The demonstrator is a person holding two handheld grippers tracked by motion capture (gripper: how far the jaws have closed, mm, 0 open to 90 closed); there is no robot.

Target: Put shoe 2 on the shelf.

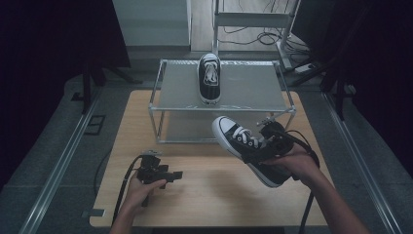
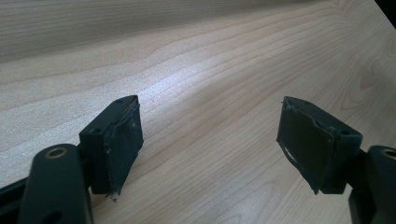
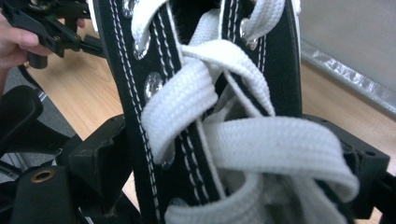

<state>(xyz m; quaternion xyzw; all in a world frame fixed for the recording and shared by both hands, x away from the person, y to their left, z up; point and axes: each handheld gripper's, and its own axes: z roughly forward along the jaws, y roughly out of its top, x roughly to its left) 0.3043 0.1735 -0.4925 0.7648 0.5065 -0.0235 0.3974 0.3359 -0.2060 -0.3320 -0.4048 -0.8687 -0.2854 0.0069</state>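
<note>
No brand mark or writing could be read on either shoe. Near the table's [image 1: 204, 204] front edge, left of centre, the left gripper [image 1: 171, 175] lay low over bare wood — jaws parted, nothing between them. Toward the right edge, the right gripper [image 1: 265, 146] clamped a black sneaker [image 1: 243, 146] across its laced throat, clear of the tabletop, white toe cap angled toward the rack [image 1: 221, 109]. White flat laces, white stitching, metal eyelets. Farther back — a second matching sneaker [image 1: 210, 78] stood on the rack's top shelf, near its back edge.
</note>
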